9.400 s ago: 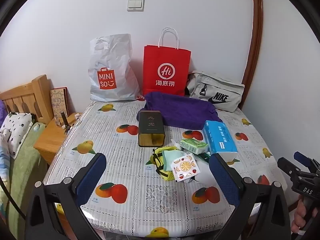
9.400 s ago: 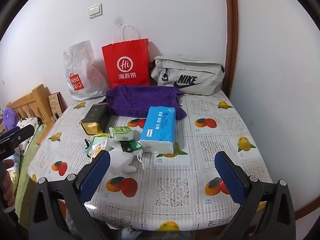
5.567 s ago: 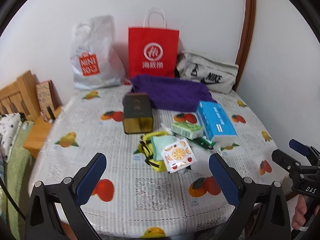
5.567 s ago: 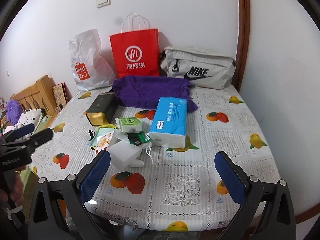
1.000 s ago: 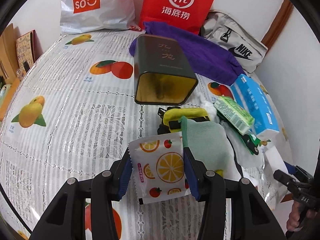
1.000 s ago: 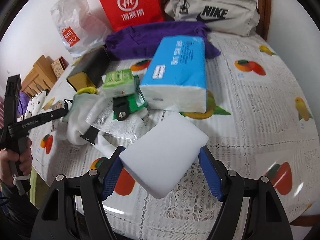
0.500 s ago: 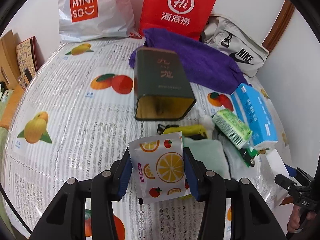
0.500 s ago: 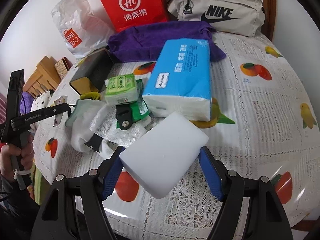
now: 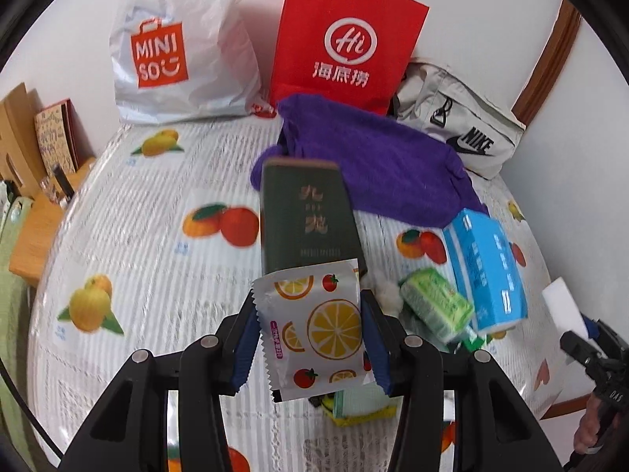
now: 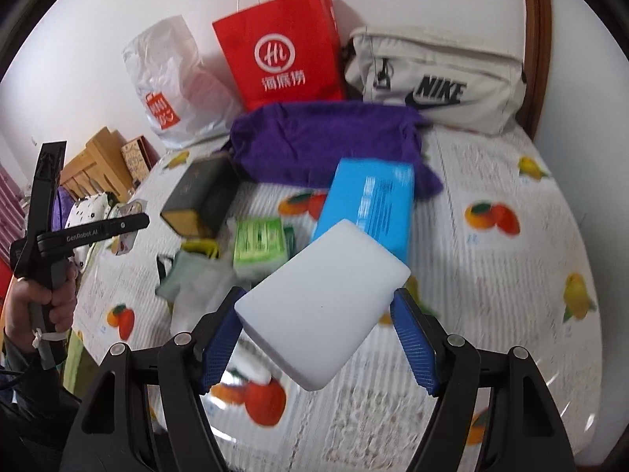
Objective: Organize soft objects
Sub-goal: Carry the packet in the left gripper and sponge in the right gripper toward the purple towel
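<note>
My left gripper (image 9: 310, 338) is shut on a white wipes packet with a lemon print (image 9: 318, 330) and holds it above the table. My right gripper (image 10: 318, 338) is shut on a white sponge block (image 10: 322, 310), also lifted; it shows at the right edge of the left wrist view (image 9: 562, 310). On the table lie a blue tissue pack (image 10: 369, 200), a green tissue pack (image 10: 259, 242), a pale green cloth (image 10: 184, 275) over a yellow item, and a purple towel (image 10: 326, 141).
A dark green tin (image 9: 306, 216) lies on its side mid-table. A red paper bag (image 9: 346, 39), a white Miniso bag (image 9: 177, 51) and a grey Nike bag (image 10: 436, 78) stand against the back wall. A wooden bedside stand (image 9: 35, 220) is at the left.
Both grippers have risen and pulled back from the pile, carrying the lemon-print packet and the white sponge higher above the table.
</note>
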`<state>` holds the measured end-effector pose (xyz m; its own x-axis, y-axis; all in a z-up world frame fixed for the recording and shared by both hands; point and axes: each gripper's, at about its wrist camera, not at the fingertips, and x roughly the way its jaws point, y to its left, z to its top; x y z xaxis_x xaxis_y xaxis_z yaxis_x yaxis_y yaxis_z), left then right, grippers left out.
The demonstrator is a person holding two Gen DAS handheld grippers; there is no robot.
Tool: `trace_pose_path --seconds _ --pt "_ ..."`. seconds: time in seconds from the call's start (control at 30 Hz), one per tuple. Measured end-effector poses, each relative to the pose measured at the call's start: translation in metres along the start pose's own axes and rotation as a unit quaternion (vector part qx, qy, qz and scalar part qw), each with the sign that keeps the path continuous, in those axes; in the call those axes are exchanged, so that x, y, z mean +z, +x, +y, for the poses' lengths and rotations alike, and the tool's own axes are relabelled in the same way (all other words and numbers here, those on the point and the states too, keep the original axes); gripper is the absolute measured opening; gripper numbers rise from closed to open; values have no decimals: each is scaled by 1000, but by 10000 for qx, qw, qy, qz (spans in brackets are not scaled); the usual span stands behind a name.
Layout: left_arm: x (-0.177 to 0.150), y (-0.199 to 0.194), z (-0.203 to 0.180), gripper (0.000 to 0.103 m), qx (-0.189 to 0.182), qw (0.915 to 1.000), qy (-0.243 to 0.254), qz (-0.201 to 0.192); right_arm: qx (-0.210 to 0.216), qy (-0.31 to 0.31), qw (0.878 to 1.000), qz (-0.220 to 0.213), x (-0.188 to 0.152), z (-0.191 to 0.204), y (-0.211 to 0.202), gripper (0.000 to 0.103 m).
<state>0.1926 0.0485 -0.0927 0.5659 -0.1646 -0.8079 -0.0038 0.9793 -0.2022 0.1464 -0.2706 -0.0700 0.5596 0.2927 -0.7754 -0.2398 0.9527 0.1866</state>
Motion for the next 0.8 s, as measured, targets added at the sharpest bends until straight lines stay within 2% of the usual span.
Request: trace_pose_path --seconds 0.33,0.57,0.8 --pt "54 20 2 46 -29 10000 19 -56 -131 -190 9993 -302 65 -4 16 74" --pt "90 47 -2 46 -165 9998 129 -57 -216 -193 9993 -256 98 -10 44 74" --pt "126 83 -13 46 -196 9993 304 113 -345 -134 9990 -258 127 -21 76 74"
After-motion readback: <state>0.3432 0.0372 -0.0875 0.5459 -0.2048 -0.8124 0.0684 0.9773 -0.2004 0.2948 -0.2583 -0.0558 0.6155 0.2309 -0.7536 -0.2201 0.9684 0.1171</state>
